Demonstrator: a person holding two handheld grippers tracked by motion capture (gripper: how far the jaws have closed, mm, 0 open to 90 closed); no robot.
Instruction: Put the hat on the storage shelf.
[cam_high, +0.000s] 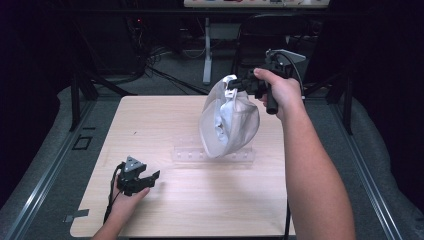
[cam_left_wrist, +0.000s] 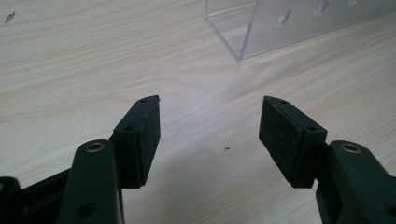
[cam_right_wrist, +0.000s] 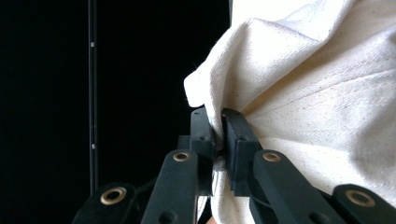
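A cream cloth bag (cam_high: 227, 122) hangs in the air over the far middle of the wooden table (cam_high: 165, 125), its bottom just above a clear acrylic stand (cam_high: 192, 152). My right gripper (cam_high: 234, 85) holds it by the top rim, jaws shut on a fold of the cloth (cam_right_wrist: 299, 93); the pinch point of the right gripper (cam_right_wrist: 218, 140) shows close up. My left gripper (cam_high: 150, 179) rests low at the table's near left, jaws wide open with nothing between them. In the left gripper view the open left gripper (cam_left_wrist: 210, 135) points at bare wood, with the acrylic stand (cam_left_wrist: 289, 25) ahead to the right.
The acrylic stand lies across the table's middle, under the hanging bag. Beyond the table's far edge stand a dark chair (cam_high: 272, 35) and a white table leg (cam_high: 207, 50) amid floor cables. Black stands flank the table on both sides.
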